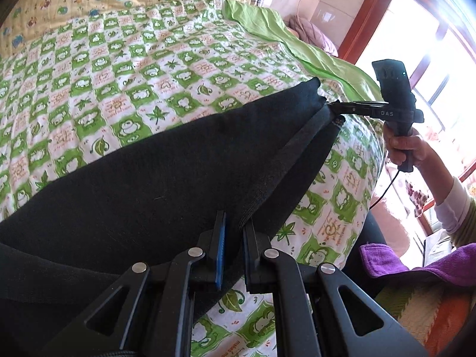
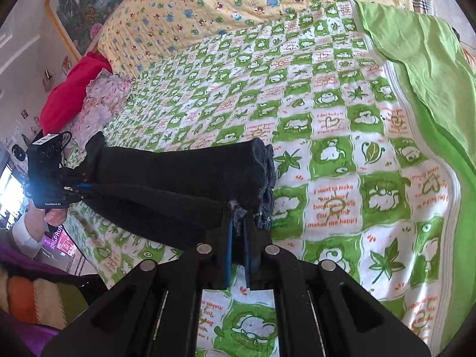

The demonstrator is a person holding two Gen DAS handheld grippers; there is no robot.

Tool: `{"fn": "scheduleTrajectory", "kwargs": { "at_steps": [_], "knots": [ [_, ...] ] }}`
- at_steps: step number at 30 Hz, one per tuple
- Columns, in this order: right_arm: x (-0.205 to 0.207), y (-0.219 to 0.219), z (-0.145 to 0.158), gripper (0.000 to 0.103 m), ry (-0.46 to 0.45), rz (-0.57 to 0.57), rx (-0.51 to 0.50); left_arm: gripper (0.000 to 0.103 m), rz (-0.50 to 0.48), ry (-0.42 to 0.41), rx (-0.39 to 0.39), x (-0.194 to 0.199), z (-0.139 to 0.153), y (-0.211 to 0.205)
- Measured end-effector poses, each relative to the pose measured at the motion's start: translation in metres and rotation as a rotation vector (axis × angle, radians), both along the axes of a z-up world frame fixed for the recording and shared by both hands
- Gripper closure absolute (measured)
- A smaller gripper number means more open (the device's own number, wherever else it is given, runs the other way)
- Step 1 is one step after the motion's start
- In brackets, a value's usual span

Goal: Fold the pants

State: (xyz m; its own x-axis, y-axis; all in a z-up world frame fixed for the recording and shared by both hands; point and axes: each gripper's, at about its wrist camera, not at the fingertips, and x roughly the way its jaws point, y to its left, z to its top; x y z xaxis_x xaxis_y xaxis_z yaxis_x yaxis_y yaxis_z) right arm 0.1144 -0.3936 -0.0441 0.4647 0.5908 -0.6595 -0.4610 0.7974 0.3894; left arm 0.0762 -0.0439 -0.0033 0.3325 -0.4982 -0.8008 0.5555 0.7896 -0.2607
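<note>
Between the blue pads of the left gripper (image 1: 233,239), a fold of the black pants (image 1: 142,184) is pinched tight, the jaws nearly together with only the cloth between them. The right gripper (image 2: 237,238) is clamped in the same way on the other end of the garment, where a frayed, darker blue edge shows at its fingertips. From the left wrist view the right gripper appears far across the cloth, its narrow tips closed on a corner of the fabric, and a hand (image 1: 406,148) with a pale sleeve grips its handle. The pants hang stretched between the two grippers, doubled lengthwise so that two dark layers run side by side, and sag low above the bed. Under them lies a green and white checked blanket (image 2: 342,136) printed with frogs and leaves. Beyond it is a yellow quilt (image 2: 226,3) with small animal figures, and a plain green sheet (image 2: 425,68) lies along the blanket's edge. A red pillow (image 2: 70,92) sits at the bedside.
</note>
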Motion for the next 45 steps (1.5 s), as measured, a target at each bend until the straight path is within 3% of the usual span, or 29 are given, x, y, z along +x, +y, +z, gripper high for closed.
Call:
{"fn": "scheduleTrajectory", "kwargs": {
  "at_steps": [5,9,11,12,13,18,29,41,45],
  "knots": [
    [-0.004,-0.002,0.000,0.093,0.015,-0.010,0.003,0.085,-0.008,0.038,-0.021,-0.003,-0.012,-0.002],
    [-0.016,-0.002,0.017,0.078,-0.022,-0.075,-0.004,0.079,-0.027,0.048,-0.053,-0.015,-0.013,-0.004],
    [-0.023,-0.001,0.031,0.065,-0.069,-0.093,0.029,0.078,-0.020,0.050,-0.067,-0.020,-0.014,-0.001],
    [-0.026,0.002,0.037,0.053,-0.090,-0.096,0.043,0.078,-0.009,0.057,-0.077,-0.021,-0.014,0.002],
    [-0.029,0.007,0.044,0.049,-0.111,-0.093,0.056,0.078,0.008,0.063,-0.087,-0.022,-0.015,0.006],
    [-0.028,0.055,0.055,0.049,-0.121,-0.004,0.126,0.078,0.082,0.058,-0.126,-0.031,-0.010,0.030],
    [-0.017,0.174,0.038,0.049,-0.042,0.196,0.201,0.078,0.311,0.014,-0.145,-0.043,0.003,0.114],
    [-0.003,0.267,0.037,0.049,0.023,0.343,0.208,0.078,0.525,-0.049,-0.129,-0.052,0.023,0.221],
    [0.001,0.288,0.033,0.049,0.054,0.379,0.215,0.070,0.577,-0.057,-0.109,-0.051,0.027,0.253]
  ]
}}
